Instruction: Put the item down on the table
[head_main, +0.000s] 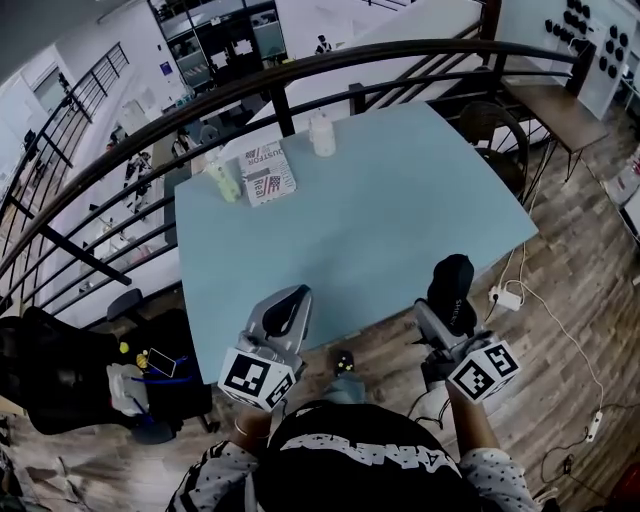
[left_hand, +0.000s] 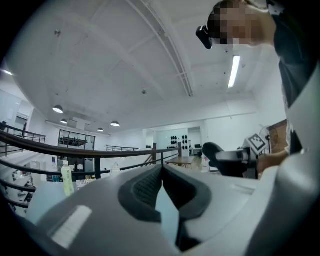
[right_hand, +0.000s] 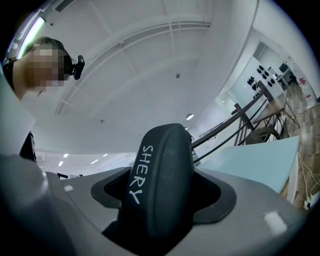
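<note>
With our right tongs (head_main: 445, 308) clamped on the black rounded case with white lettering (right_hand: 162, 185) at the pale blue tabletop's (head_main: 380, 200) near edge, and our left tongs (left_hand: 162, 170) together and empty, we should carry it over bare tabletop, lower it until it rests, then let go.

We find the table (head_main: 380, 220) bare over its near and middle parts, open to a gripper from our side. Along its far edge stand a green bottle (head_main: 224, 180), a printed packet (head_main: 268, 172) and a white bottle (head_main: 322, 135), and the railing (head_main: 300, 65) runs just beyond.
</note>
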